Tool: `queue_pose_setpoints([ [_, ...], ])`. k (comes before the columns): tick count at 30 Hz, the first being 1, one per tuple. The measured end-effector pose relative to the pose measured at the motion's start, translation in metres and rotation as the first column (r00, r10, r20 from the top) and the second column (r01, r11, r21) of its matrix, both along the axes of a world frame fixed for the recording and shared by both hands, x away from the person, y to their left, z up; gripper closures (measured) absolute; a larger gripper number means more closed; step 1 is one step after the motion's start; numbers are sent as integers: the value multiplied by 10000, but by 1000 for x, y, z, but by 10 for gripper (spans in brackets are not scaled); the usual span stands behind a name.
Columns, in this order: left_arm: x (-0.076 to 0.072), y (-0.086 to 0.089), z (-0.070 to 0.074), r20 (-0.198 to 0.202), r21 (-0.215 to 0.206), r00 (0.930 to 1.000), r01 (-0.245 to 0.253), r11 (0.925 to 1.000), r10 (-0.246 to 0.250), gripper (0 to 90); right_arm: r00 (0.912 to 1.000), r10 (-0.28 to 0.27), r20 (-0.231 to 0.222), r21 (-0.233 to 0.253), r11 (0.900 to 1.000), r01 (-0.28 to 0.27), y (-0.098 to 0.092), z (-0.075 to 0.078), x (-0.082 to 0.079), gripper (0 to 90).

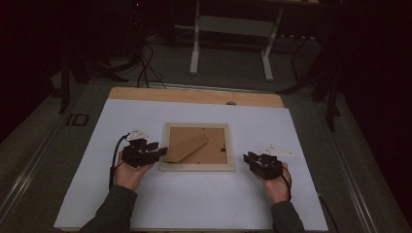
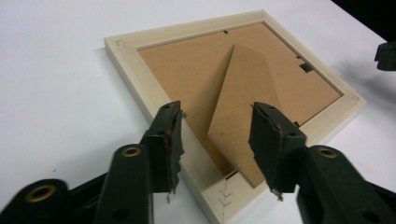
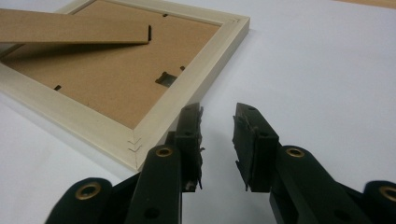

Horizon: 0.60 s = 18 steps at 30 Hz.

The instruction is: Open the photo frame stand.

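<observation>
The picture frame (image 1: 197, 146) is lying face-down at the table's (image 1: 145, 204) centre, its easel stand (image 2: 243, 112) lifting; left tongs (image 2: 217, 135) are gaping around it, right tongs (image 3: 218, 140) idling open beside the frame.

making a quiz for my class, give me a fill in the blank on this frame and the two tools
1. The frame lies with its ____ side up on the white table.
2. The brown stand points toward the ____ tool.
3. The right tool has its jaws ____, beside the frame and holding nothing.
4. The left tool's jaws are open, one on each side of the ____.

Missing words: back; left; open; stand
</observation>
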<state>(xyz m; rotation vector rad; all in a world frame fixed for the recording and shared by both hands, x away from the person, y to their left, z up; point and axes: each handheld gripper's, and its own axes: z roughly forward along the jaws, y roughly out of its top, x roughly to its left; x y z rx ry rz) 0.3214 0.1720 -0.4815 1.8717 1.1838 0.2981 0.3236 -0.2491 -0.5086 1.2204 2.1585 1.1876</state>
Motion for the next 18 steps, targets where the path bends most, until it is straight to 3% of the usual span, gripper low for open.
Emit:
queue_pose_setpoints([
  [2, 3, -3, 1, -56, 66, 9999, 124, 9999, -124, 498, 10000, 18, 27, -1, 10000, -18, 0, 0, 0, 710],
  [4, 7, -5, 1, -266, -71, 9981, 559, 9984, -561, 487, 10000, 17, 34, 0, 10000, -17, 0, 1, -1, 710],
  [6, 10, -8, 2, -147, 215, 9977, 670, 9975, -667, 482, 10000, 39, 63, -62, 10000, -38, 2, 1, 0, 710],
  [11, 20, -11, 3, -309, 26, 9958, 860, 9963, -859, 462, 9997, 259, -6, -152, 9996, -259, 8, -1, 0, 710],
  [18, 32, -19, 7, -412, 177, 9911, 1272, 9917, -1264, 445, 9999, 164, 38, -51, 9999, -164, 5, 0, -1, 710],
])
